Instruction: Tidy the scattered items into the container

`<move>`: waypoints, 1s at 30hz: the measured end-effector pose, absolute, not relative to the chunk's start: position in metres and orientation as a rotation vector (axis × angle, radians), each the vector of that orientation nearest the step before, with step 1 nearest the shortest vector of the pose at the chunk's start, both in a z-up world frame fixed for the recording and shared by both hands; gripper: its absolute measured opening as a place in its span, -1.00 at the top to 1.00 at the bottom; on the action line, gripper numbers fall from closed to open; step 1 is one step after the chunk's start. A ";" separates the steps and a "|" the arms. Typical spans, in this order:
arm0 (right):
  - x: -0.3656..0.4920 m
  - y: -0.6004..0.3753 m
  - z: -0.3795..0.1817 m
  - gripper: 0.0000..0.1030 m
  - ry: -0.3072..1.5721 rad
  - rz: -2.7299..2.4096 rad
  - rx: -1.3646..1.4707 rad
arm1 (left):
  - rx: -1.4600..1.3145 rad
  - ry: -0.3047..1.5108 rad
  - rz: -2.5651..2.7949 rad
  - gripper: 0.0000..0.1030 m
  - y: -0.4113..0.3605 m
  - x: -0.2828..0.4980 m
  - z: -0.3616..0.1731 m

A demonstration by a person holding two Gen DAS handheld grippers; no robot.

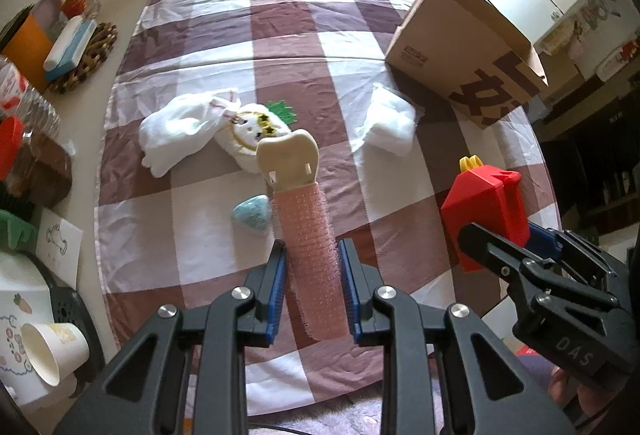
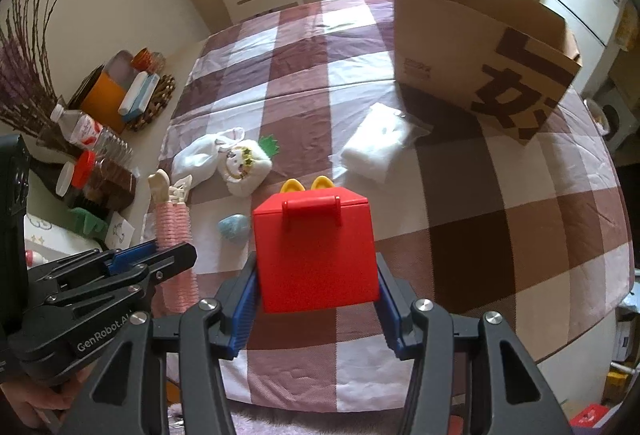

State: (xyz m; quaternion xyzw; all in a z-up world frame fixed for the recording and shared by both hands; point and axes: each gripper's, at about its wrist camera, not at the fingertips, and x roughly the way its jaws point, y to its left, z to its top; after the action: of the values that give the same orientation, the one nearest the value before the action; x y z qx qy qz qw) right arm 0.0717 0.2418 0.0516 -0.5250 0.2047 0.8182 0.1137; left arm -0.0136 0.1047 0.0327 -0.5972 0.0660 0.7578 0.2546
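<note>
My left gripper (image 1: 312, 277) pinches a bristly pink roller clip (image 1: 310, 231); my right gripper (image 2: 316, 289) clamps a glossy red plastic box (image 2: 316, 251); the cardboard box (image 2: 480, 51) stands at the table's far right corner.

The pink hair roller (image 1: 316, 267) with a cream clip at its far end sticks out forward from between the left gripper (image 1: 313, 289)'s blue pads, clamped on both sides and lifted off the cloth. The red toy box (image 2: 316, 255), with a flat handle on its lid and two yellow tabs behind, sits squeezed between the right gripper (image 2: 316, 305)'s pads, also raised. Ahead of the roller's tip lie a white plush toy (image 1: 256, 139) with a cartoon face and a white sock (image 1: 176, 133), touching. A small blue egg-shaped piece (image 1: 253, 214) lies just left of the roller. A white wad in clear wrap (image 1: 390, 123) rests farther ahead to the right, beside the open brown cardboard box (image 1: 460, 51).
</note>
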 end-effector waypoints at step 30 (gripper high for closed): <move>0.137 0.313 0.050 -0.03 0.753 2.232 -1.384 | -1.527 0.384 1.882 0.50 0.203 0.019 0.034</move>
State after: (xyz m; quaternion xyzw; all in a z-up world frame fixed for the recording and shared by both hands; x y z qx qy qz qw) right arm 0.1374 0.3125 0.0498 -0.4960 0.2699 0.7999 0.2032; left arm 0.0186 0.2030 0.0341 -0.5859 0.1473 0.7219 0.3373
